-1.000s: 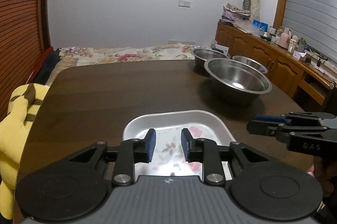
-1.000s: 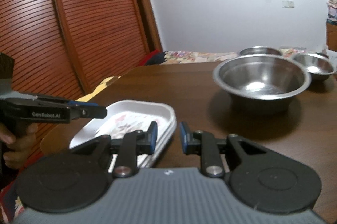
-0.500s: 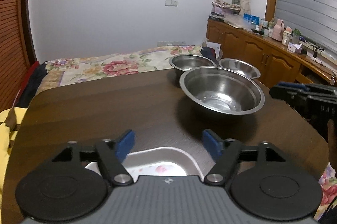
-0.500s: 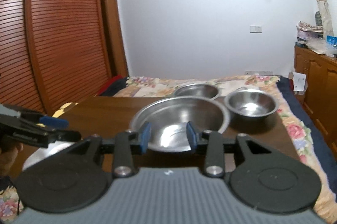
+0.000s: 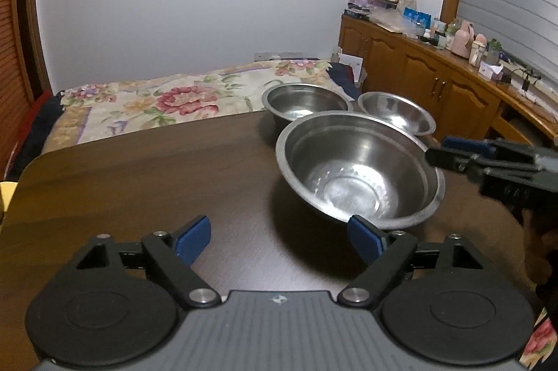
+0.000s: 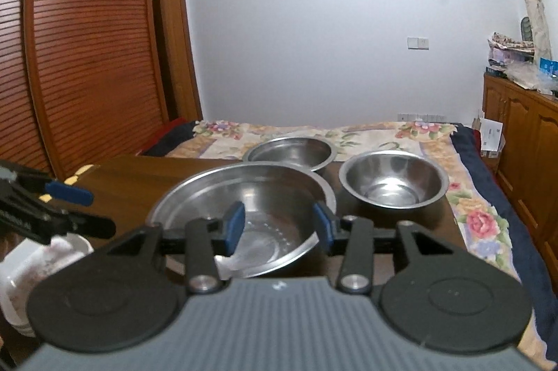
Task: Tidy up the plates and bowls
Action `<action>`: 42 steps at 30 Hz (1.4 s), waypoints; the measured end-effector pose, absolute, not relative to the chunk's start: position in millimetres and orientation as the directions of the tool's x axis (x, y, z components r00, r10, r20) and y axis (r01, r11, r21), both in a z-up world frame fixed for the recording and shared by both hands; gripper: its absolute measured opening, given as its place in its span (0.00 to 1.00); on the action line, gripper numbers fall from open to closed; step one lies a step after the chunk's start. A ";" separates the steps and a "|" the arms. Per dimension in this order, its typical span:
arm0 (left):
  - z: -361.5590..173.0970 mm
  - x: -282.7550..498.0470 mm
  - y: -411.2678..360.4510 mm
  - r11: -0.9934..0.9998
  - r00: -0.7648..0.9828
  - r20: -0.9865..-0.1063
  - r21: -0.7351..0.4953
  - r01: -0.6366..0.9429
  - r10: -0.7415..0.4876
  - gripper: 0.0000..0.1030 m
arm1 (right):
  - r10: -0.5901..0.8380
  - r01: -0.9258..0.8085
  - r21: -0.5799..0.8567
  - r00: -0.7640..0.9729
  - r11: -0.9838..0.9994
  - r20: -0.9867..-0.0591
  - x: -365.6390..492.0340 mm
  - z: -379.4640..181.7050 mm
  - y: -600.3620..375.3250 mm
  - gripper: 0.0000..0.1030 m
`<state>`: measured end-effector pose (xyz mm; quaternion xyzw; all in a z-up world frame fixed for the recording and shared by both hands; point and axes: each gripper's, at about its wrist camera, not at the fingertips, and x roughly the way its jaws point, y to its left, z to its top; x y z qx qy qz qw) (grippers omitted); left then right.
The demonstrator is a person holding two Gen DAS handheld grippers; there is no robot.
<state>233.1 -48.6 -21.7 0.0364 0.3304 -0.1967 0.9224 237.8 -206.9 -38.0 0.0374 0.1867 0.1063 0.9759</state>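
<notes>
Three steel bowls stand on the dark wooden table (image 5: 139, 182): a large bowl (image 5: 359, 168) in front, and two smaller bowls (image 5: 307, 100) (image 5: 397, 112) behind it. My left gripper (image 5: 279, 240) hovers short of the large bowl, jaws wide and still opening, nothing between them. My right gripper (image 6: 279, 226) is over the near rim of the large bowl (image 6: 244, 189). Its jaws are opening and the pads touch nothing. A white floral plate (image 6: 35, 262) lies at the lower left of the right wrist view. Each gripper appears in the other's view: the right gripper (image 5: 453, 154), the left gripper (image 6: 69, 207).
A bed with a floral cover (image 5: 167, 105) lies just past the table's far edge. A cluttered wooden sideboard (image 5: 436, 84) runs along the right wall. Slatted wooden doors (image 6: 87, 57) fill the left. A hand (image 5: 544, 231) holds the right gripper.
Both grippers left the white floral plate and moved toward the bowls. Both jaws went from nearly shut to open. The plate dropped out of the left wrist view.
</notes>
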 end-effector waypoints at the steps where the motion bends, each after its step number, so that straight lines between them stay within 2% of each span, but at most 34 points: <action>1: -20.5 236.3 -50.0 0.920 0.705 -0.622 -0.066 0.385 -0.340 0.84 | 0.223 -0.194 0.115 0.905 0.974 -0.361 240.5 -38.8 -208.1 0.43; 7: -16.9 252.8 -66.2 0.918 0.714 -0.613 -0.048 0.394 -0.338 0.80 | 0.219 -0.174 0.150 0.896 0.973 -0.385 252.8 -43.4 -218.5 0.43; 9: -18.2 258.9 -69.7 0.918 0.709 -0.617 -0.058 0.392 -0.342 0.74 | 0.215 -0.165 0.157 0.892 0.974 -0.397 256.4 -45.5 -220.4 0.43; 15: -24.9 272.9 -77.4 0.913 0.688 -0.633 -0.078 0.400 -0.355 0.61 | 0.223 -0.159 0.182 0.881 0.970 -0.418 263.1 -49.9 -222.1 0.44; 26: -38.6 288.0 -83.3 0.912 0.661 -0.655 -0.107 0.397 -0.365 0.48 | 0.268 -0.180 0.229 0.855 0.957 -0.444 271.9 -54.8 -219.5 0.44; 28: -40.6 289.6 -83.5 0.912 0.660 -0.656 -0.110 0.395 -0.365 0.41 | 0.273 -0.184 0.232 0.852 0.955 -0.447 272.6 -55.0 -218.4 0.44; 29: -41.8 290.1 -83.7 0.911 0.658 -0.657 -0.113 0.396 -0.368 0.28 | 0.272 -0.183 0.232 0.852 0.955 -0.448 272.8 -55.1 -217.7 0.44; 30: -42.9 291.0 -83.7 0.913 0.655 -0.662 -0.115 0.392 -0.365 0.23 | 0.272 -0.183 0.233 0.852 0.955 -0.448 273.6 -54.8 -217.1 0.44; 33: -42.8 291.4 -82.5 0.914 0.654 -0.663 -0.121 0.386 -0.364 0.23 | 0.276 -0.186 0.235 0.849 0.954 -0.450 275.2 -54.8 -217.3 0.43; 35: -41.6 289.6 -81.9 0.915 0.654 -0.664 -0.118 0.386 -0.362 0.23 | 0.271 -0.180 0.234 0.849 0.955 -0.453 276.0 -54.4 -217.4 0.36; 37: -40.0 287.0 -80.1 0.915 0.651 -0.666 -0.122 0.386 -0.363 0.23 | 0.270 -0.177 0.236 0.848 0.956 -0.456 275.8 -54.1 -217.6 0.34; 42: -31.3 275.7 -75.9 0.912 0.660 -0.654 -0.120 0.392 -0.370 0.23 | 0.282 -0.185 0.251 0.853 0.950 -0.439 265.1 -49.1 -216.3 0.34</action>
